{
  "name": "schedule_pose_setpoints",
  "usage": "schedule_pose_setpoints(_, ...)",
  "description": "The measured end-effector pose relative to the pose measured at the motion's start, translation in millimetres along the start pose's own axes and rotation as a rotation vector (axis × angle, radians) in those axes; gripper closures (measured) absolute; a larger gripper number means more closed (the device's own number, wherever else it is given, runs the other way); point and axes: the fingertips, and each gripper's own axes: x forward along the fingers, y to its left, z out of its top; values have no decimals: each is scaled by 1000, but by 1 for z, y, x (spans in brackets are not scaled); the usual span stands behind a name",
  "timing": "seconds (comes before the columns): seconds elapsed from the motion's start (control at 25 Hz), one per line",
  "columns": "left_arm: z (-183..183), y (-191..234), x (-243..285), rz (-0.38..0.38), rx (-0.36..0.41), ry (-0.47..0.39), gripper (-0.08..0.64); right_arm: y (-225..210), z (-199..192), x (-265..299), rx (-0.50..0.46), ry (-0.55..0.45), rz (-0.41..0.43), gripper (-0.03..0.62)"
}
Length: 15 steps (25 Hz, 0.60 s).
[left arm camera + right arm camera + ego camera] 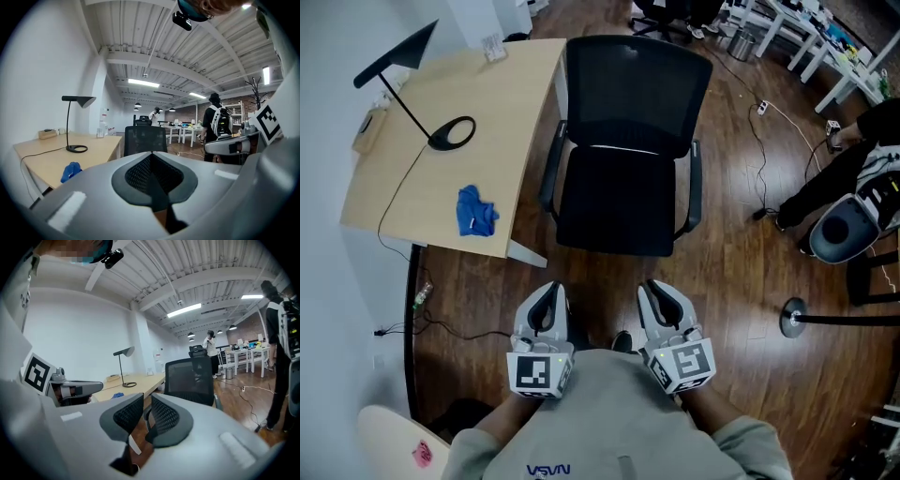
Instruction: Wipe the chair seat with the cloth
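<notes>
A black mesh-backed office chair (pixel 623 103) stands ahead of me, its dark seat (pixel 617 204) bare. The blue cloth (pixel 475 211) lies crumpled on the wooden desk (pixel 431 192) to the chair's left, and shows low in the left gripper view (pixel 70 171). Both grippers hover over the floor close to my body, short of the chair. My left gripper (pixel 546 305) has its pads pressed together with nothing in them (pixel 152 161). On my right gripper (pixel 661 302) a narrow gap shows between the pads, and that gap is empty (pixel 146 416).
A black desk lamp (pixel 441 131) and its cable sit on the desk behind the cloth. A person (pixel 853 202) crouches at the right beside a stanchion base (pixel 792 319). A cable (pixel 769 122) trails across the wood floor; white tables (pixel 806 28) stand at the back.
</notes>
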Motion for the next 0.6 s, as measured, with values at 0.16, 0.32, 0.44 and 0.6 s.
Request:
schedule_pose_setpoints(0.16,7,68,19,66,-14,-6,555,25,22,65,-39,23,51,529)
schedule_pose_setpoints(0.32,13,144,32,131,-25,-3,555,62,39,135,-91,42,109,526)
schedule_pose_setpoints(0.44,10,204,34,179,-31,6,555,100,43,189,-137,63,175,526)
schedule_pose_setpoints(0.6,8,280,30,261,-51,7,555,153,35,259,-195,134,283,493)
